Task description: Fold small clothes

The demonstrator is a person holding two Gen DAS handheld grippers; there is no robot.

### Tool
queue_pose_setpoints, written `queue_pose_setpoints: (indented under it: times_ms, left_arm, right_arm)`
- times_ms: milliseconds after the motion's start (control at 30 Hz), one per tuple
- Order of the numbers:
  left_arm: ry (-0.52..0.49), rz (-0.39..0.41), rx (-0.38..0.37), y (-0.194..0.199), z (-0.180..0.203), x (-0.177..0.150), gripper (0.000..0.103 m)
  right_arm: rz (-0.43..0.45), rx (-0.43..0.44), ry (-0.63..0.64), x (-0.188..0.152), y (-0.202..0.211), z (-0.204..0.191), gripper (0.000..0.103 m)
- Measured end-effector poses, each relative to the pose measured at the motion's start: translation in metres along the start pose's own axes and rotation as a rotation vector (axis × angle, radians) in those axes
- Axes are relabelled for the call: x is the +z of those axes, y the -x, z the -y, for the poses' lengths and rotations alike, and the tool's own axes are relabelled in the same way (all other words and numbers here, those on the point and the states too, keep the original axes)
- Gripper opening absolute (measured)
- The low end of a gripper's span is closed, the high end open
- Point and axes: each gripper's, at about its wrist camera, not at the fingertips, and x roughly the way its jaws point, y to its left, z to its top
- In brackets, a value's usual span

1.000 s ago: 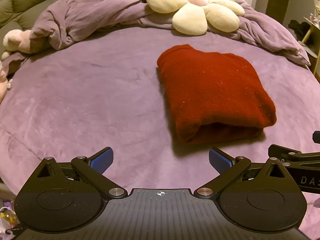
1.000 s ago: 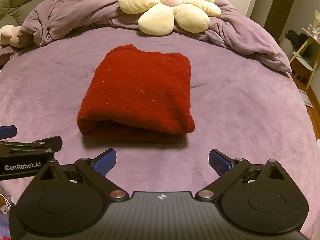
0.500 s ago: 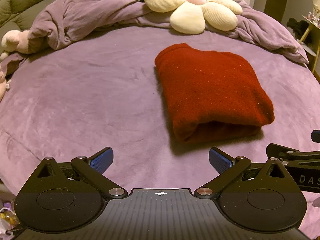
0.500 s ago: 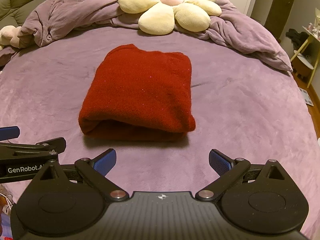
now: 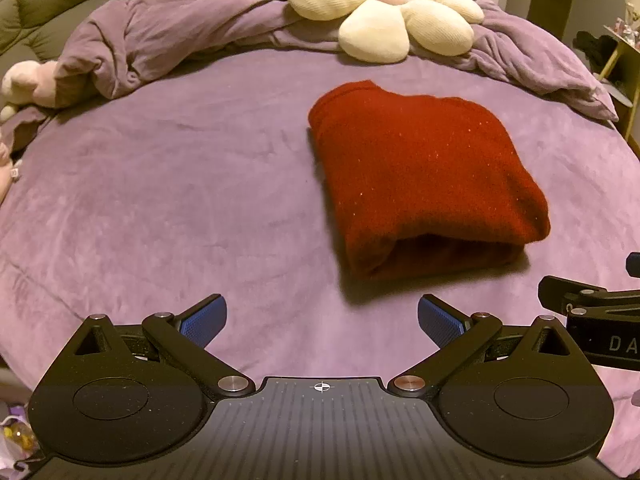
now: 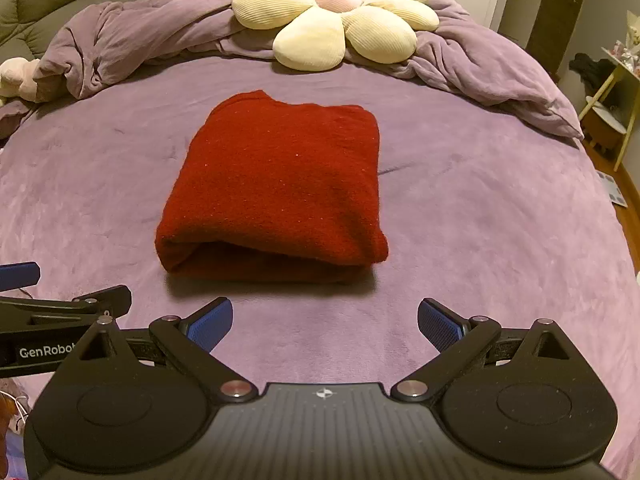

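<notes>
A dark red knitted garment (image 5: 424, 176) (image 6: 280, 184) lies folded into a thick rectangle on the purple bed cover, its rolled edge facing me. My left gripper (image 5: 322, 318) hovers open in front of it and to its left, nothing between the blue pads. My right gripper (image 6: 325, 322) stands open just short of the garment's near edge, also empty. Each gripper shows at the edge of the other's view: the right one (image 5: 592, 308) beside the garment's near right corner, the left one (image 6: 60, 308) at its near left.
A cream flower-shaped cushion (image 6: 336, 12) rests on a bunched purple duvet (image 5: 168, 44) along the far side of the bed. A pale plush toy (image 5: 20, 84) lies at the far left. A yellow side table (image 6: 612, 108) stands off the bed's right edge.
Both grippers have drifted slightly back and up from the garment, which sits a little lower in the views. Jaws stay open; the garment has not moved.
</notes>
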Motion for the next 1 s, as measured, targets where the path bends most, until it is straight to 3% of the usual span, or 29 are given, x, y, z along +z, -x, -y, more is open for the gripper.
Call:
queue_pose_setpoints:
  times_ms: [1000]
  left_arm:
    - [-0.008, -0.022, -0.017, -0.005, 0.001, -0.0054, 0.103]
  right_arm:
    - [-0.004, 0.003, -0.005, -0.002, -0.0021, 0.0001, 0.099]
